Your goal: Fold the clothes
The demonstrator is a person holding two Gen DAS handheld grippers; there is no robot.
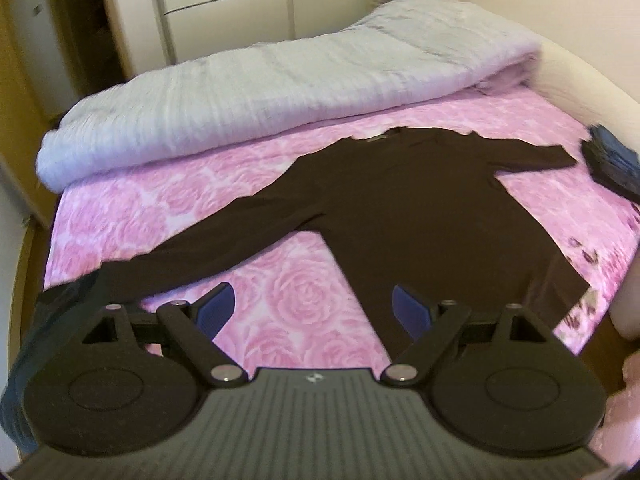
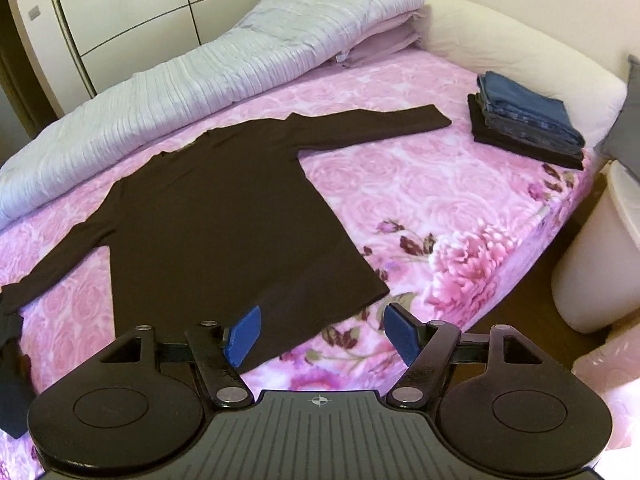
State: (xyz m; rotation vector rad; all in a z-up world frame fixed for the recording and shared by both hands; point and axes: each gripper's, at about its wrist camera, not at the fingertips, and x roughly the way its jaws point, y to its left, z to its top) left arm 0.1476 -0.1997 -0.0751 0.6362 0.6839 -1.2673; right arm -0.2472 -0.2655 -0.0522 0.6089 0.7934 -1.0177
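Shirt (image 2: 224,216) first: a dark long-sleeved top lies flat on the pink rose-print bed (image 2: 440,184), body toward the near edge, both sleeves thrown out to the sides. Far left, the left sleeve (image 1: 224,236) runs out to the bed's edge, its cuff close beside a dark bundle of cloth (image 1: 60,304) I can't identify. Now the left claw (image 1: 312,308), jaws wide, holding nothing, hovering above the sheet just left of the hem. Moving across, the right claw (image 2: 320,330) is also spread wide and empty, poised over the hem's right corner. Behind it all sits a rolled grey duvet (image 2: 208,68), and at far right a folded stack of clothes (image 2: 528,120). The risk, as I read it: this thin fabric lies tight on a soft sheet, so a pinch could gather the bedsheet too, or catch one layer only and drag the fold crooked.
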